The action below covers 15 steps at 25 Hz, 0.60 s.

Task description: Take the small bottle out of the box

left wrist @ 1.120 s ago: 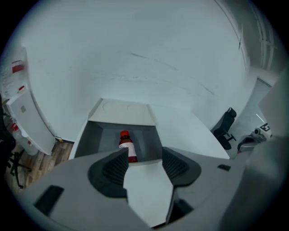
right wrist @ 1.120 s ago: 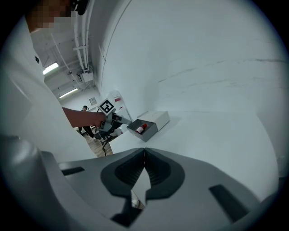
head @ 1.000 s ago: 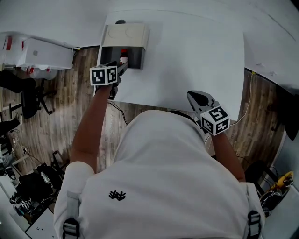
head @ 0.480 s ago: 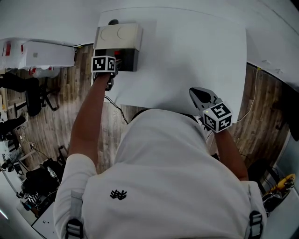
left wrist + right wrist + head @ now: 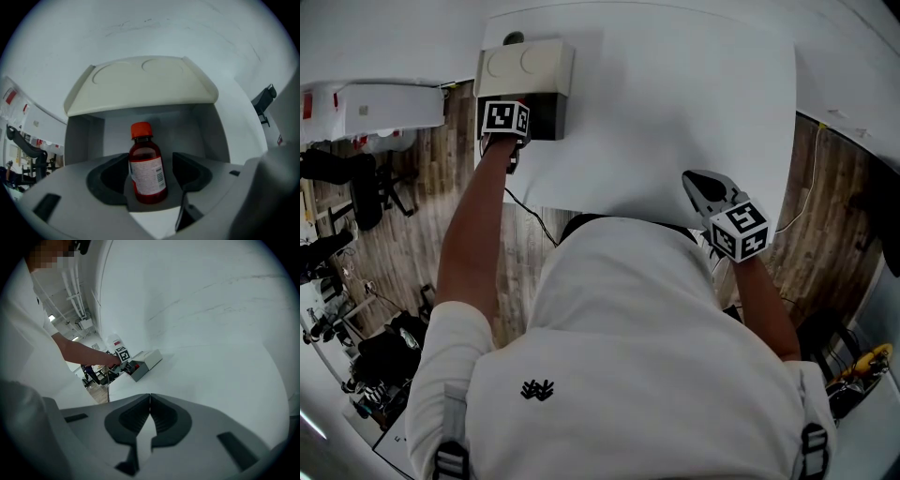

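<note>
A small red bottle (image 5: 146, 168) with an orange cap and a white label stands upright inside a grey box (image 5: 211, 140), whose cream lid (image 5: 140, 84) is swung open behind it. My left gripper (image 5: 150, 165) points down into the box. Its jaws have just been opening, and the bottle stands between them with a gap at the right pad (image 5: 187, 168). In the head view the left gripper (image 5: 516, 105) covers the box's (image 5: 546, 114) opening and hides the bottle. My right gripper (image 5: 697, 180) hovers over the white table's near edge, shut and empty, far from the box (image 5: 146, 361).
The white table (image 5: 675, 94) spreads wide to the right of the box. The box sits at the table's far left corner, beside the edge. A white case (image 5: 375, 105) stands over the wood floor to the left. A cable (image 5: 525, 211) hangs below the table edge.
My left hand has moved up over the box and tipped downward into it, so the bottle is now hidden in the head view. The right gripper has shifted slightly.
</note>
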Available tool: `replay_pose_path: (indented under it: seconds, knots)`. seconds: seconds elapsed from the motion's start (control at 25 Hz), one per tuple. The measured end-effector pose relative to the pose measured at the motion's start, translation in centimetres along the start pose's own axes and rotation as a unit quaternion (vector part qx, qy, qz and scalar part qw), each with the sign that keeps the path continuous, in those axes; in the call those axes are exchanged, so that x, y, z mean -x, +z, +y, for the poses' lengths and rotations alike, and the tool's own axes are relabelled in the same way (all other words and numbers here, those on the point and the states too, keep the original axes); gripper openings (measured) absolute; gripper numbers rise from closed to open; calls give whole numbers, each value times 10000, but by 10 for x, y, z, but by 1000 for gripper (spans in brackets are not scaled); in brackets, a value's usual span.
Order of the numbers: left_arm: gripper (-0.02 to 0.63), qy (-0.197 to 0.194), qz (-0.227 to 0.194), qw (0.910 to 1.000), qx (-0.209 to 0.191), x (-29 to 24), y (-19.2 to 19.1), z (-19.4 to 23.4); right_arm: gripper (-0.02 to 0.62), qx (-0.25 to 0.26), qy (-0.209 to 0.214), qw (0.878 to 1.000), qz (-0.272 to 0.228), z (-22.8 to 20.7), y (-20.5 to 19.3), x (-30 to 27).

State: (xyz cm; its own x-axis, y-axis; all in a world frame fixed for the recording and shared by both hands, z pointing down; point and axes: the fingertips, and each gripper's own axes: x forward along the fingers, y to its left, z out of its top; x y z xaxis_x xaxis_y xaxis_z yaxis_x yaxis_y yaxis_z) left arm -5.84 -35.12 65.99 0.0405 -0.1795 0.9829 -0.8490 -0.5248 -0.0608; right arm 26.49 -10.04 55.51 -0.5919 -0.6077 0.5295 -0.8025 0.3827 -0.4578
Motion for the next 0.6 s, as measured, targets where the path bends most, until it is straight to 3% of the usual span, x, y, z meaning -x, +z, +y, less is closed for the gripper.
replay_pose_path:
  seconds: [0.2, 0.32, 0.6]
  knots:
    - [280, 92, 205, 9997, -104, -4, -4, 2, 6, -86, -17, 9999, 61, -9, -5, 4]
    - [232, 89, 160, 9997, -141, -3, -3, 3, 6, -136, -29, 9999, 92, -14, -7, 5]
    - [225, 81, 37, 9998, -189, 0, -2, 2, 6, -110, 60, 9998, 147, -15, -4, 1]
